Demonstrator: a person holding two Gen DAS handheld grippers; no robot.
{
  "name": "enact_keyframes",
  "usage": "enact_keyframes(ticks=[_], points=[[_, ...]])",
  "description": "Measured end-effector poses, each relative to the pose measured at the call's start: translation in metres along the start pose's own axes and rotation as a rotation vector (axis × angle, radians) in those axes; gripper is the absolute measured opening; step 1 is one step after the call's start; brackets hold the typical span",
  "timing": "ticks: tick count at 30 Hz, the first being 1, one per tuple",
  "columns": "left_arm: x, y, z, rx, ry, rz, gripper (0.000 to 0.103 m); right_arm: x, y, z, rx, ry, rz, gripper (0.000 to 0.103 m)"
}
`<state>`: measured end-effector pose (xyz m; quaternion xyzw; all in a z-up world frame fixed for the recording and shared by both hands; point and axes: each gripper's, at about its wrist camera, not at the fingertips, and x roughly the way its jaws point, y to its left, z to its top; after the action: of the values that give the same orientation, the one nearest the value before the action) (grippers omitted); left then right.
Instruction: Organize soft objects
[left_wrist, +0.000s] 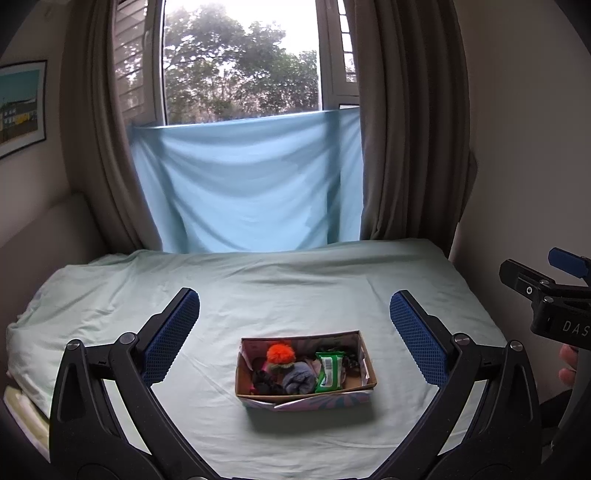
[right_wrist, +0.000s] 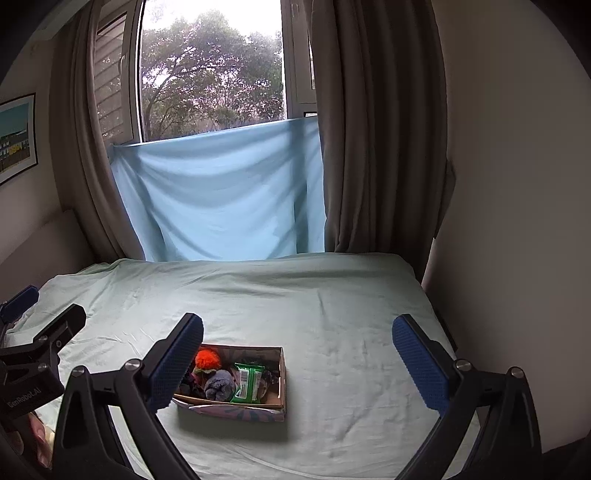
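An open cardboard box (left_wrist: 364, 354) sits on the pale green bed; it also shows in the right wrist view (right_wrist: 282, 373). Inside lie an orange pom-pom (left_wrist: 280, 352) (right_wrist: 208, 359), a grey knitted item (left_wrist: 297, 376) (right_wrist: 219, 384), a green packet (left_wrist: 330, 371) (right_wrist: 248, 382) and dark soft things (left_wrist: 264, 382). My left gripper (left_wrist: 294, 325) is open and empty, held above and in front of the box. My right gripper (right_wrist: 298, 350) is open and empty, with its left finger (right_wrist: 177, 365) overlapping the box's left end in view.
The bed sheet (left_wrist: 280, 284) is wrinkled. A light blue cloth (left_wrist: 243, 184) hangs below the window between brown curtains (left_wrist: 402, 147). A wall stands close on the right (right_wrist: 517, 221). The right gripper's body (left_wrist: 546, 295) shows at the left view's right edge.
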<state>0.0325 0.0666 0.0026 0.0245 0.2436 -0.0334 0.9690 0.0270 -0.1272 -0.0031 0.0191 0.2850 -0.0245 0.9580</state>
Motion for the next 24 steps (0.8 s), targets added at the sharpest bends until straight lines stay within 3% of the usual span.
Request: enact_keyframes(ticks=[24], points=[[0.0022, -0.0008, 0.0025, -0.016, -0.014, -0.02, 0.103, 0.0015, -0.0053, 0.0004, 0.001, -0.019, 0.001, 0.102]])
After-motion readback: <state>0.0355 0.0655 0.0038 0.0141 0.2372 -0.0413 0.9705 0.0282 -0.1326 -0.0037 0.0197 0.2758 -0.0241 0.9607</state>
